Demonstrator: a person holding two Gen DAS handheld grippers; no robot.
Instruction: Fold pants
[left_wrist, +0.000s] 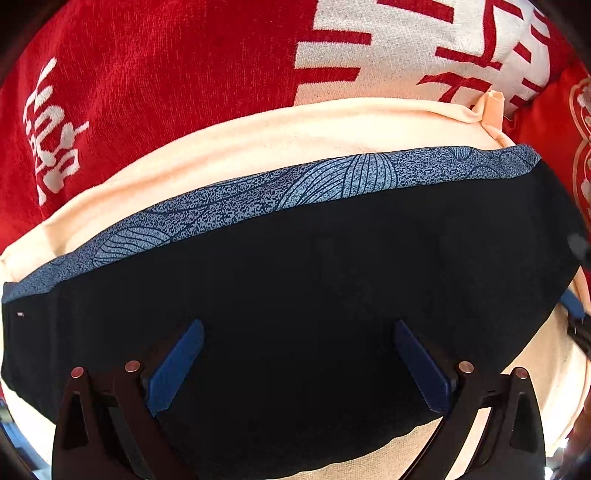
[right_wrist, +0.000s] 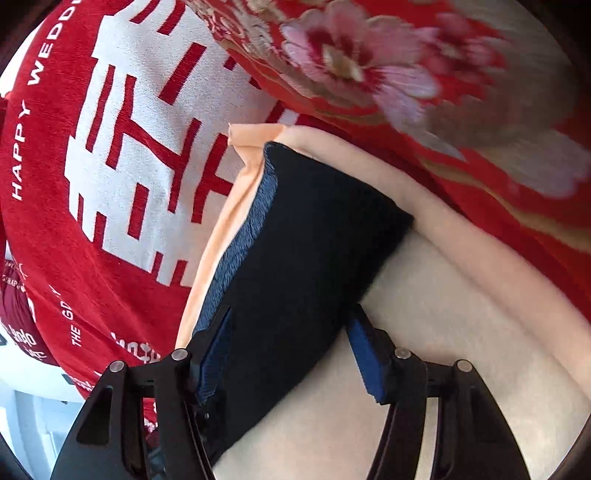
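Note:
The black pants (left_wrist: 314, 288) with a blue patterned waistband (left_wrist: 288, 192) lie folded on top of a cream garment (left_wrist: 258, 147). In the left wrist view my left gripper (left_wrist: 299, 332) is open, its blue fingers (left_wrist: 177, 369) spread wide just above the black fabric. In the right wrist view the same black pants (right_wrist: 306, 240) form a folded strip on the cream garment (right_wrist: 424, 332), waistband edge (right_wrist: 240, 240) at the left. My right gripper (right_wrist: 291, 317) is open with the strip's near end between its fingers (right_wrist: 365, 354).
A red blanket (left_wrist: 147, 74) with white lettering and a large white emblem (right_wrist: 147, 147) covers the surface under the clothes. A red floral quilt (right_wrist: 424, 74) lies at the far right. A pale floor (right_wrist: 33, 413) shows at the lower left.

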